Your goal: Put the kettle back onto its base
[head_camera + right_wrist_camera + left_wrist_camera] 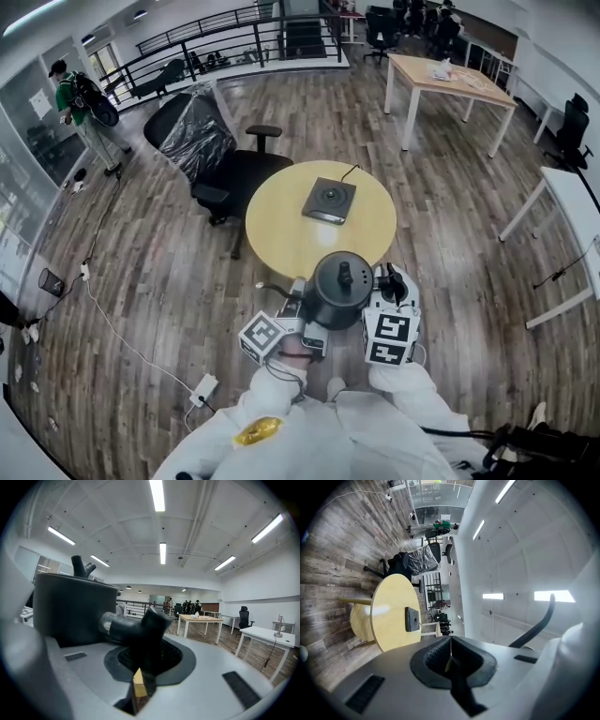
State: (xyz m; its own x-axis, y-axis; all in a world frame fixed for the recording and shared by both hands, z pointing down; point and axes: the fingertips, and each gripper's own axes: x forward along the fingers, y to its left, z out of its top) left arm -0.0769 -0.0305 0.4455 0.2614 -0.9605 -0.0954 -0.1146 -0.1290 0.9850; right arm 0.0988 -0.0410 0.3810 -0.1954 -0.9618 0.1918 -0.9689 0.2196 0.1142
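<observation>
Nearest: pinching the black side handle (140,625) of the round black electric kettle (339,286) in the right hand-held gripper (140,660), jaws clamped on it from both sides. Judged to be carrying the full weight this way, with the body upright and the lid knob on top so nothing tips.

Just beside the kettle's lower left: left hand-held gripper (451,654) with pads pressed together on nothing, rolled onto its side. Cannot tell whether touching the kettle wall. Probably standing by to steady, not to lift.

Kettle location: close in front of the white-sleeved body, over the near rim of the round pale-yellow tabletop (281,225), apparently held off the surface.

Farther in: flat dark grey square kettle base (329,200) with a round centre connector, past the middle of the tabletop, with nothing on it. Black cord (349,174) trailing off the far edge. Apart from the kettle, so not yet seated.

Judged next: carry forward, centre the kettle bottom over the connector, lower straight down. Risk if tilted or off-centre: missing the connector or nudging the light base along the smooth top.

Beyond: black office chair under clear plastic wrap (202,141) at the far left rim. Long light-wood desk (450,80) well apart at back right on the plank floor.
</observation>
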